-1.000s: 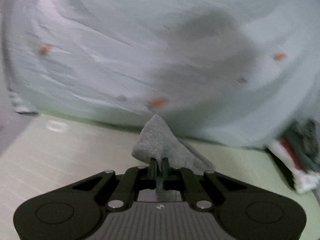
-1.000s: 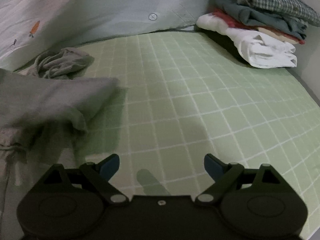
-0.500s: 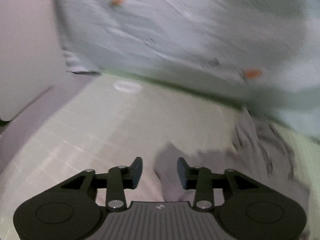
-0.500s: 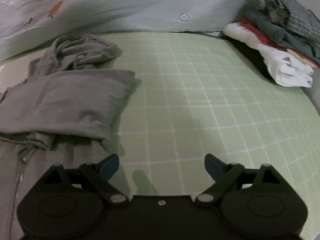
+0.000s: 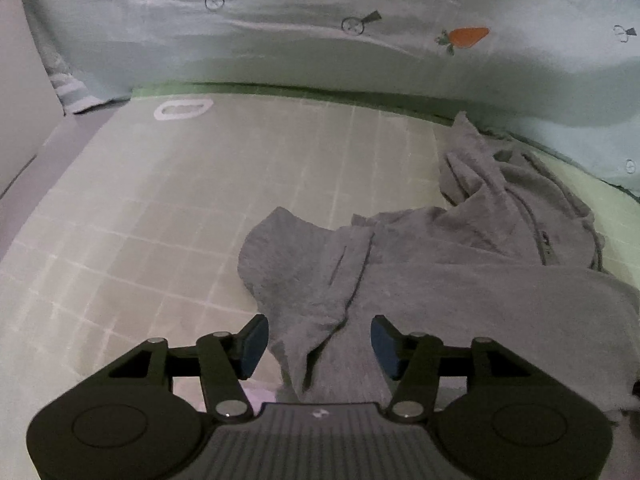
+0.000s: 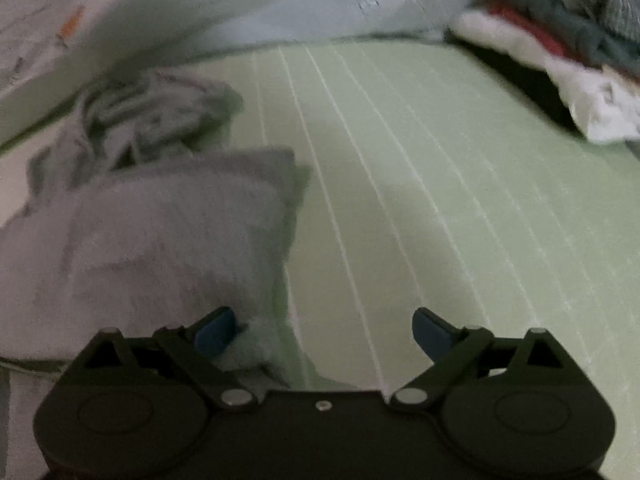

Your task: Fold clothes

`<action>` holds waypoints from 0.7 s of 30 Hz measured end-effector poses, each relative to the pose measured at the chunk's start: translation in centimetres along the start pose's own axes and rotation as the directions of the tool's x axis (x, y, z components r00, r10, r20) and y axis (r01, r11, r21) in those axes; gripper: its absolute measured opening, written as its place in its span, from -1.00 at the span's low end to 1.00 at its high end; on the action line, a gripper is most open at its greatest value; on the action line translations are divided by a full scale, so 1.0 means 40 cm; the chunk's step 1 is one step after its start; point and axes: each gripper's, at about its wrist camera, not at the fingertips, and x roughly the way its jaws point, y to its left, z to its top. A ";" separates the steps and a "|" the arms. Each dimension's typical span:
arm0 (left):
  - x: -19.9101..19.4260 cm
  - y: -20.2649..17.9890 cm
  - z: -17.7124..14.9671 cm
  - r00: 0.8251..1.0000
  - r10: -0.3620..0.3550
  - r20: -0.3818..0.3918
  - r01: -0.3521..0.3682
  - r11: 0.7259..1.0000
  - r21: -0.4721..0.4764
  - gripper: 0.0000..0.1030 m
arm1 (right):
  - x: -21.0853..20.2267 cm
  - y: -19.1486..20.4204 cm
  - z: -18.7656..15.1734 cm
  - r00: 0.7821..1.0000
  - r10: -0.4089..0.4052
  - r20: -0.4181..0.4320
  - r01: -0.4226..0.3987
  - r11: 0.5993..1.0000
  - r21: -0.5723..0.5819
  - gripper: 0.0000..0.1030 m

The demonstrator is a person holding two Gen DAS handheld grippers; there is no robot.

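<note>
The jaws of the left gripper [image 5: 319, 343] stand apart and are opening. A pointed fold of the grey fleece zip-front garment [image 5: 420, 280] lies between the blue pads [image 5: 256, 344], but neither pad presses on it. One second ago the same jaws were closed on a raised peak of this grey cloth, held up in front of the pale quilt. The cloth is now released and rests on the bed.

The jaws of the right gripper [image 6: 324, 334] stand wide apart, as in both earlier views. The left pad sits at the edge of the grey garment; nothing is clamped between the pads. This view is blurred, so contact between pad and cloth cannot be confirmed.

The grey garment lies on the light green checked bed sheet [image 5: 168, 208]. A flat folded panel crosses the near part, and a loose flap with a slit opening spreads to the left of it. A rumpled portion lies beyond, close to the pale blue-green quilt with carrot print [image 5: 320, 48]. In the earlier right wrist views the folded panel was still settling; it now lies flat.

Judgement: one fold has been laid down and let go. The rumpled far portion and the loose flap are not yet tidy, so the garment needs further folds. A stack of folded clothes [image 6: 560, 40] sits at the far right edge of the bed, well apart from the garment.
</note>
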 end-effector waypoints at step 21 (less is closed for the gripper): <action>0.068 0.091 0.032 0.997 -0.080 -0.010 0.076 0.968 -0.241 -0.75 | -0.039 0.022 -0.028 0.999 -0.039 0.019 0.041 0.993 -0.112 0.91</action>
